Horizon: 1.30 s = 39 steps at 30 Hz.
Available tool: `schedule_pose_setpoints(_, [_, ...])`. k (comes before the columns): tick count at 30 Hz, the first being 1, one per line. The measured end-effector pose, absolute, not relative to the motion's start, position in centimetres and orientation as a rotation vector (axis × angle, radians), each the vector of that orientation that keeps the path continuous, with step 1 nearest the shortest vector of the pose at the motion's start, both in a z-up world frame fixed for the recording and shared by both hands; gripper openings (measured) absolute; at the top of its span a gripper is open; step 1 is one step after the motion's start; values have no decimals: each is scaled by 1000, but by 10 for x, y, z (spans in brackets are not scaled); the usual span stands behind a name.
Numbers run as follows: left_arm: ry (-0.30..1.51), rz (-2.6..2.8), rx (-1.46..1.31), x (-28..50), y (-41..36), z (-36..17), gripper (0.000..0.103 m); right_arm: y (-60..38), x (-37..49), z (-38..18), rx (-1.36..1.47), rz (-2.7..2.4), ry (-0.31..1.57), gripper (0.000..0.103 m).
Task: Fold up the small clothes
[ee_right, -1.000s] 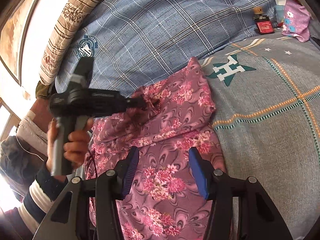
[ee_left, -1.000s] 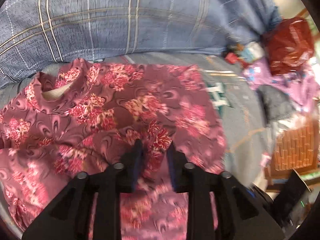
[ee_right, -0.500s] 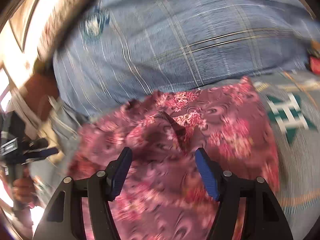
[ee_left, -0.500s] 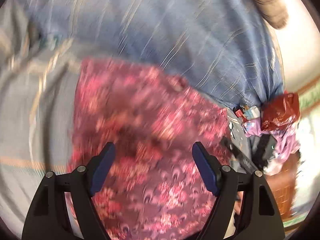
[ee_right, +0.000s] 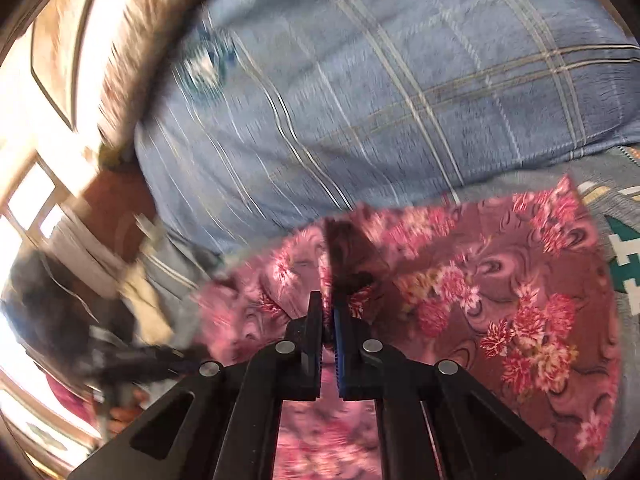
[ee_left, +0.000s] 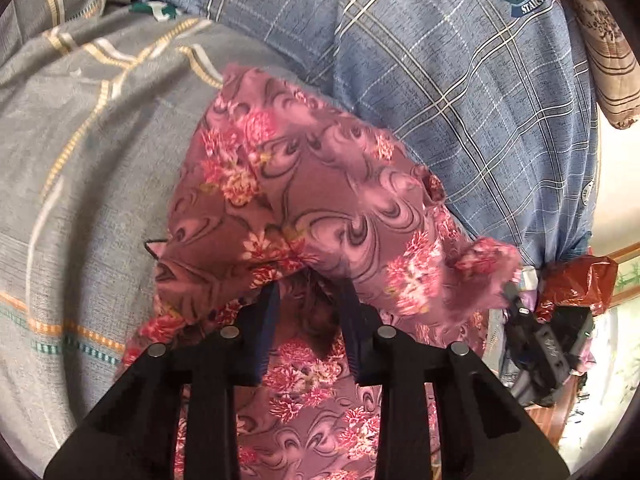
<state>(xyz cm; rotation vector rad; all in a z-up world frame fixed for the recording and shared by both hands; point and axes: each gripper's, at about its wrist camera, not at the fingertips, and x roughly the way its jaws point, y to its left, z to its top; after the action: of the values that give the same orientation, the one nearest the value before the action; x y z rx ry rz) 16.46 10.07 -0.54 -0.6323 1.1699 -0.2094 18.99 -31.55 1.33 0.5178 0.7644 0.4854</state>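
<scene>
Pinching the floral garment with both grippers, you have it bunched on the bed, its far edge lying against the blue plaid quilt. Your left gripper is closing, with a raised fold of the cloth between its fingers and draped over the tips, so you cannot tell whether the pads already press. Your right gripper has its fingers together on a thin upright ridge of the same garment.

What the next move turns on: in the left wrist view the garment runs away from the gripper towards the quilt, its long axis roughly along the fingers; in the right wrist view most of the flat cloth spreads off to the right of the fingers. Both grippers sit right at the cloth, neither clearly nearer.

The left wrist view shows the right gripper's black body at the garment's right edge and a red bag beyond. The right wrist view, heavily blurred, alone shows a hand low on the left, on the handle of what looks like the left gripper.
</scene>
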Motion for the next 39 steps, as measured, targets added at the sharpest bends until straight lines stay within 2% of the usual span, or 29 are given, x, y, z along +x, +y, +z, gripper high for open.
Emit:
schedule_pose_setpoints(5, [1180,-179,-605,161,99,-6,27,-346,173,31,590,417,708,4])
schedule_pose_setpoints(9, [1185,-149,-574,149,103,-8,27,-375,169,10,576,247,783,3])
schedule_pose_setpoints(11, [1186,-146,-599,142,114,-7,27,-390,163,1,597,172,814,8])
schedule_pose_setpoints(13, [1171,-178,-671,137,125,-3,28,-398,152,-2,662,181,808,8])
schedule_pose_setpoints(14, [1162,-190,-707,135,129,-1,32,-398,145,1,681,200,793,9])
schedule_pose_setpoints(15, [1151,-202,-739,133,133,1,41,-395,139,6,685,224,779,9])
schedule_pose_setpoints(16, [1142,-206,-763,132,134,3,46,-390,135,11,686,262,771,14])
schedule_pose_setpoints(17, [1135,-207,-770,132,134,5,52,-386,134,12,689,284,770,26])
schedule_pose_setpoints(19, [1129,-212,-770,133,127,6,53,-374,131,14,707,335,783,45])
schedule_pose_setpoints(23, [1152,-237,-809,141,117,-6,57,-351,132,11,704,335,783,48])
schedule_pose_setpoints(24, [1164,-227,-812,144,117,-11,57,-348,133,11,665,301,773,51])
schedule_pose_setpoints(25, [1179,-212,-821,147,118,-17,57,-348,134,9,639,281,774,58])
schedule_pose_setpoints(26, [1190,-204,-836,150,119,-22,57,-346,139,6,614,265,793,60])
schedule_pose_setpoints(29, [1193,-201,-873,156,124,-29,57,-339,157,-13,646,340,871,58])
schedule_pose_setpoints(30, [1192,-203,-880,157,126,-28,57,-333,165,-17,628,365,894,36])
schedule_pose_setpoints(31, [1187,-211,-884,158,126,-27,57,-330,170,-15,610,385,891,8])
schedule_pose_setpoints(36, [1175,-235,-886,166,128,-24,57,-374,202,23,774,340,669,6])
schedule_pose_setpoints(39, [1183,-244,-909,168,123,-27,57,-396,236,7,768,177,766,11])
